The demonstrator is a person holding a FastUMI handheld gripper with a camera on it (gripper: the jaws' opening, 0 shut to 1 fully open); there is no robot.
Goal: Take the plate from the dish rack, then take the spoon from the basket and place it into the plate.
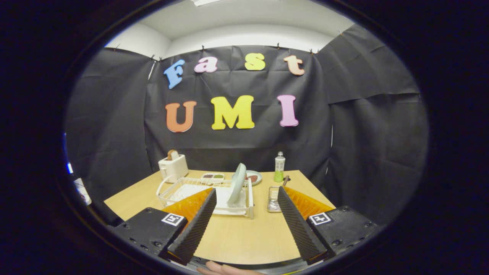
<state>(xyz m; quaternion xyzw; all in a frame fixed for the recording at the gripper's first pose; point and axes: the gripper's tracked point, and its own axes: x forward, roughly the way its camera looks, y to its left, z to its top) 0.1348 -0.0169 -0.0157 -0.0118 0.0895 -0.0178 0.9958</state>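
Observation:
A pale green plate (237, 183) stands on edge in the right part of a white wire dish rack (179, 188) on the wooden table (244, 235). To the rack's right lies a small metal basket (272, 199) with a brown-handled spoon (285, 180) poking out of its far end. My gripper (245, 194) is open and held back from the table's near edge, with nothing between its fingers. The plate stands beyond them, in line with the gap; the basket lies just ahead of the right finger.
A white toaster (173, 166) with bread in it stands at the back left. Behind the rack are a small divided dish (212, 177) and a plate with food (255, 177). A green bottle (279, 167) stands at the back right. A person's fingers (221, 269) show below the gripper.

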